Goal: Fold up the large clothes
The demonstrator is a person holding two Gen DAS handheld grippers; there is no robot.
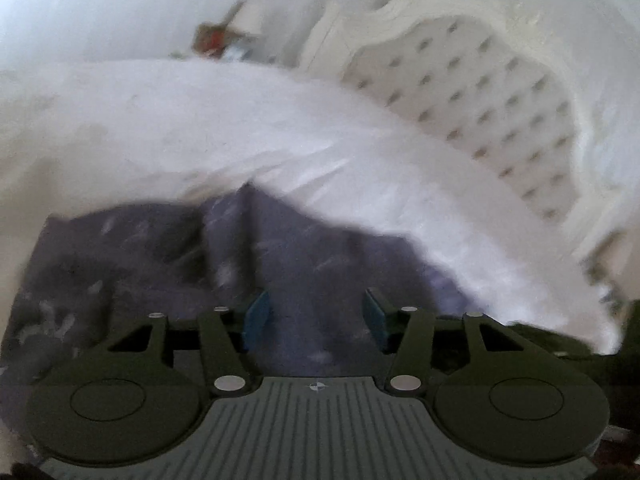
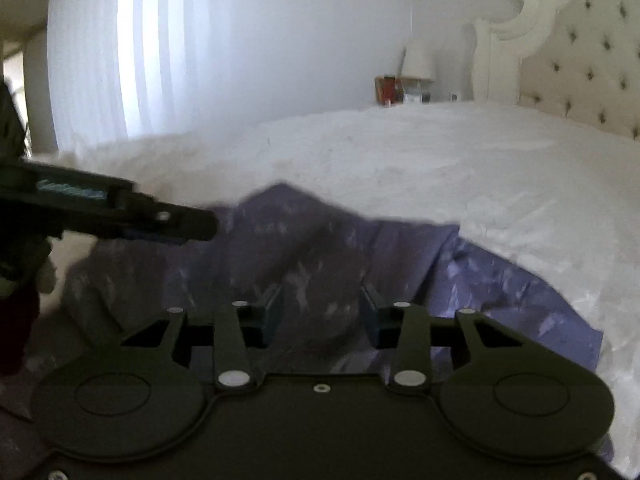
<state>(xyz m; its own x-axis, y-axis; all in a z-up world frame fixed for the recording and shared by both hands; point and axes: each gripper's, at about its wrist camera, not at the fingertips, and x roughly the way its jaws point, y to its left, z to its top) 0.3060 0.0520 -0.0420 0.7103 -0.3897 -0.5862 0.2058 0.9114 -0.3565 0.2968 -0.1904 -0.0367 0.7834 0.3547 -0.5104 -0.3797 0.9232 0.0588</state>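
Note:
A purple garment (image 1: 304, 256) with pale flecks lies crumpled on the near part of a white bed (image 1: 200, 120). My left gripper (image 1: 317, 318) hovers over it, blue pads apart, with only flat cloth showing in the gap. The right wrist view shows the same garment (image 2: 500, 280) spread to the right and humped in the middle. My right gripper (image 2: 322, 312) stands over that hump, whose darker fold rises between the fingers; the pads do not visibly pinch it. The left gripper (image 2: 208, 226) reaches in from the left edge above the garment. Both views are motion-blurred.
The white bedding (image 2: 440, 160) stretches away to a tufted cream headboard (image 2: 580, 72). A bedside table with a lamp (image 2: 418, 60) and small items stands behind the bed. A curtained window (image 2: 132, 48) is at the left.

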